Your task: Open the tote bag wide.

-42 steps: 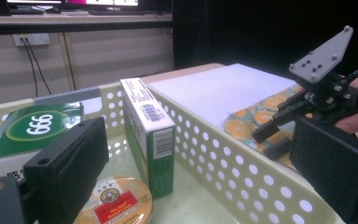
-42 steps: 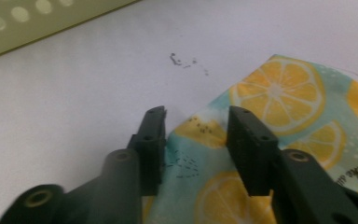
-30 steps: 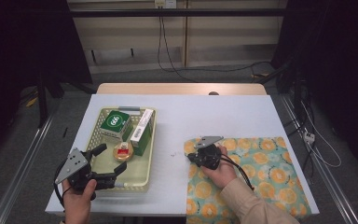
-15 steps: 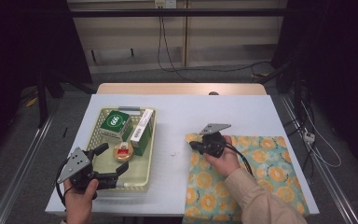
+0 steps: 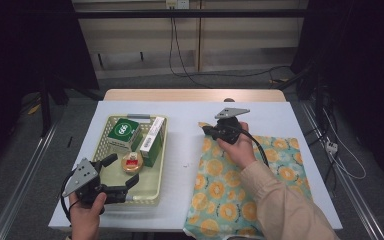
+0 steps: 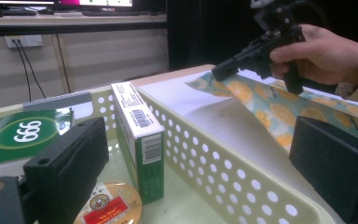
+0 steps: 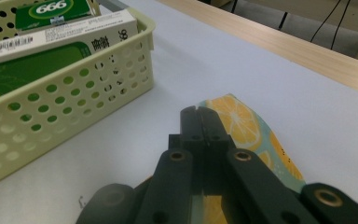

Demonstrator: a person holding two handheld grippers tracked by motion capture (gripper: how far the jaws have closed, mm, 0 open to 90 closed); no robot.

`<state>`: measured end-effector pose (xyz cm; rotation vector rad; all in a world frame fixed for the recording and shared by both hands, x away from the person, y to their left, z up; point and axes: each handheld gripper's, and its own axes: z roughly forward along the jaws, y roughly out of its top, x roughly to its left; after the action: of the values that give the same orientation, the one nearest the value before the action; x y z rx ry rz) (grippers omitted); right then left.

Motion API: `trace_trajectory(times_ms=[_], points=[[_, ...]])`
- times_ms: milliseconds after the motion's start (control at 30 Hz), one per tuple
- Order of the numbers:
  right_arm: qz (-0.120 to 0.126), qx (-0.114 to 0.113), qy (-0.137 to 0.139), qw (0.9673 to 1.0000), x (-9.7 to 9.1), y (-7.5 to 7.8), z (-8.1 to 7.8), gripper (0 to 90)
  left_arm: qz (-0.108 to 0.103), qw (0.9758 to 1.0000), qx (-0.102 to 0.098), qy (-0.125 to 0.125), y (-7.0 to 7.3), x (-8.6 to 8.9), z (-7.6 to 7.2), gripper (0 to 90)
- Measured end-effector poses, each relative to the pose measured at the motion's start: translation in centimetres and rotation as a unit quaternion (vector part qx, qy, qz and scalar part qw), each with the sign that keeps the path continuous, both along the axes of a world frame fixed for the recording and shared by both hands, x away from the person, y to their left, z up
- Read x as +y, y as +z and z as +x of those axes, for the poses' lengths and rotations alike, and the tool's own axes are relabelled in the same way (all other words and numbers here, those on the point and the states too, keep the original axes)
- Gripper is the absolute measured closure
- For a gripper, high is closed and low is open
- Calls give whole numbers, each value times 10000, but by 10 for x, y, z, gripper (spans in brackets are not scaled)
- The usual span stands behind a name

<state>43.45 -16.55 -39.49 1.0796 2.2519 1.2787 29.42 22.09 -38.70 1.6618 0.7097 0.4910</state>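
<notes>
From the high view we see the right gripper (image 5: 211, 131) with its jaws clamped on a corner of the orange-print cloth (image 5: 275, 165), which lies on the right side of the white counter (image 5: 185, 130), that corner lifted off the surface. The left gripper (image 5: 122, 172) hovers at the near end of the cream basket (image 5: 100, 145), its jaws apart.

In the left gripper view, our two black jaws stand wide, one inside the basket (image 6: 223, 172) beside a round tin (image 6: 109, 205), an upright green-and-white box (image 6: 137, 135) and a flat green box (image 6: 23, 133). Beyond, the right gripper (image 6: 223, 70) holds the cloth (image 6: 279, 102) raised.

In the right gripper view, the jaws meet on the cloth's corner (image 7: 240, 123), with the basket (image 7: 65, 107) well apart.
</notes>
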Motion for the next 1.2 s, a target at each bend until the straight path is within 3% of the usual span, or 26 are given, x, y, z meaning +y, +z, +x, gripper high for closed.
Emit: trace_trajectory(times_ms=[533,800,867,1000,1033,1067,1100,1133,1200], points=[[171,6,-30,9998,1,-5,12,900,25,10000,45,-21,-1,-4,-1,44],[304,-42,-90,9995,19,-2,48,900,22,10000,90,-27,0,-7,0,44],[298,-136,-53,9994,34,4,65,900,16,10000,87,-22,1,-8,0,44],[313,-285,-69,9991,50,9,82,900,40,9999,110,-46,2,-9,1,44],[541,-116,-151,9984,54,5,91,772,15,9999,151,-44,1,-10,1,44],[541,-116,-151,9984,54,5,91,772,21,9999,143,-71,1,-10,1,44],[400,-187,-250,9987,55,0,92,603,30,9999,143,-79,1,-11,1,44],[323,-248,-145,9991,52,-2,90,576,43,9999,146,-79,1,-11,1,44],[423,-193,-174,9988,45,-4,85,423,47,9998,136,-98,1,-11,0,44]])
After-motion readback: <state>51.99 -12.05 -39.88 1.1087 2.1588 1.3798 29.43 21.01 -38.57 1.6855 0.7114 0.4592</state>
